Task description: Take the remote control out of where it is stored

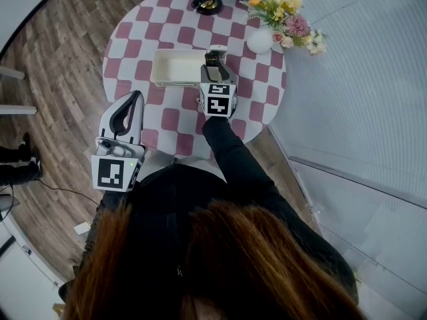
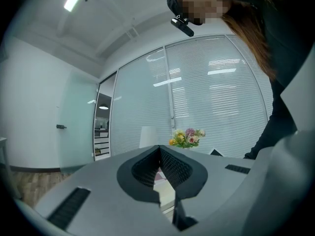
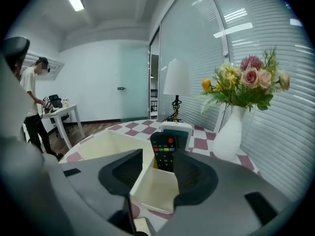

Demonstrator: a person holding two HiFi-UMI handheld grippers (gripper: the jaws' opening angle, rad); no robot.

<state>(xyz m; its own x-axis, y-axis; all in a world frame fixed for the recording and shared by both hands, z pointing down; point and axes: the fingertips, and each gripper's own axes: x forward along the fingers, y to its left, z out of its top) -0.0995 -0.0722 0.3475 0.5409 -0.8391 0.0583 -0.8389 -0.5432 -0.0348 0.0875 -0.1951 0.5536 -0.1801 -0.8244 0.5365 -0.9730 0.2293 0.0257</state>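
A black remote control (image 3: 164,154) stands upright in the narrow end compartment of a cream storage box (image 3: 110,144), with a white remote (image 3: 176,129) just behind it. In the head view the box (image 1: 175,69) lies on the round checkered table (image 1: 263,105), and the black remote (image 1: 212,59) is at its right end. My right gripper (image 3: 160,173) is open, its jaws straddling that compartment, one on each side of the black remote; the pads do not press on it. From above, the right gripper (image 1: 214,72) sits over the box's right end. My left gripper (image 1: 137,97) is shut and empty, low at the table's near-left edge.
A white vase (image 1: 261,40) of flowers (image 1: 287,15) stands right of the box, close to the right gripper. A lamp base (image 1: 207,2) is at the table's far side. A glass wall with blinds runs along the right. A person (image 3: 32,102) stands by a white desk far off.
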